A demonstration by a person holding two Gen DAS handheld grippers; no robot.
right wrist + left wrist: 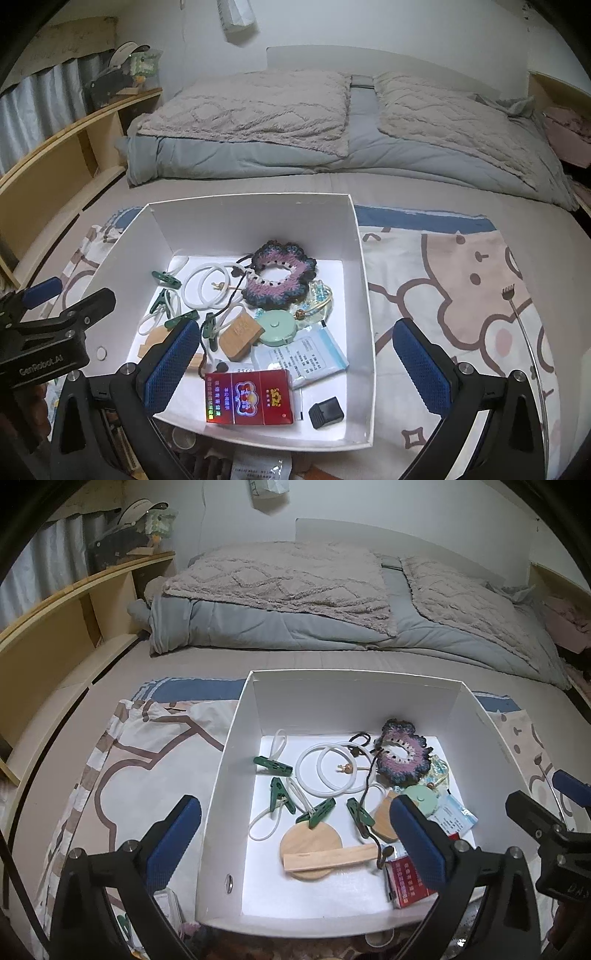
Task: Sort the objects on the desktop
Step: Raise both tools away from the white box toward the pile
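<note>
White box (364,295) of sorted oddments: both grippers, left gripper (295,834) and right gripper (295,354), are hovering wide-jawed and empty (a jaw is risking snagging the brown cord (221,314), dragging clips out).

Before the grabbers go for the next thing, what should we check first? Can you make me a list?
1. Left gripper open and empty: ok.
2. Right gripper open and empty: ok.
3. White box sits flat on the bed: ok.
4. Back scratcher outside the box, in the open beside it: ok.
5. More things left below the box's near edge: cannot tell, too hidden.
</note>
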